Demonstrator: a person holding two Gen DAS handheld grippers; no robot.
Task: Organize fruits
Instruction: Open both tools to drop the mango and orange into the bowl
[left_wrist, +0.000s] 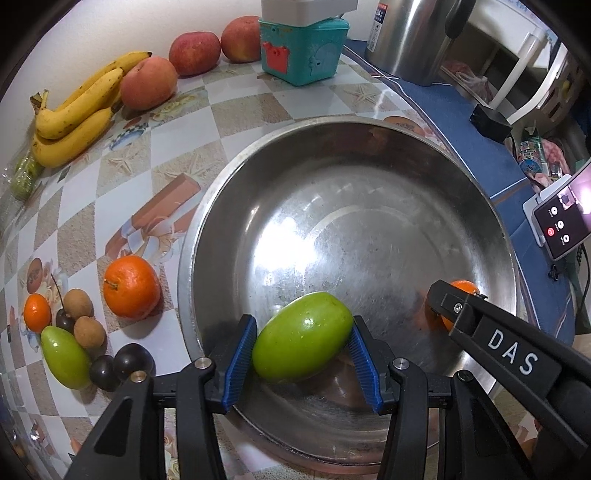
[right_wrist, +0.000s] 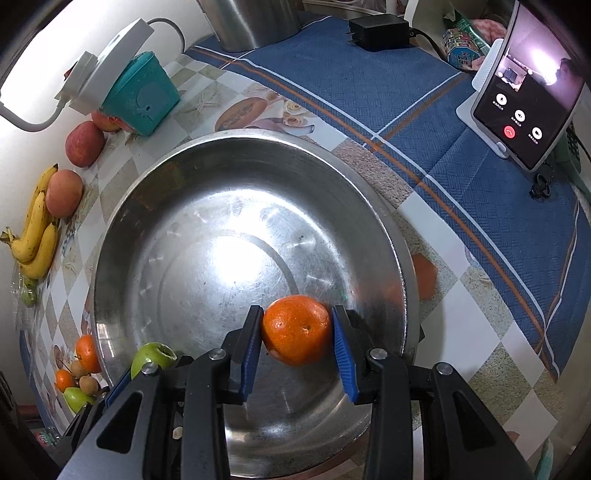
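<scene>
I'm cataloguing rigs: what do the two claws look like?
Both match: the left claw and the right claw have black angular link arms with silver pivot pins and ribbed blue pads. One finger bears white "DAS" lettering. No sleeves or cables show.

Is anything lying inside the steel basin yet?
No loose fruit shows on the steel basin's bare floor. A green fruit and an orange are held over it in the grippers; the floor directly beneath them is hidden.
</scene>
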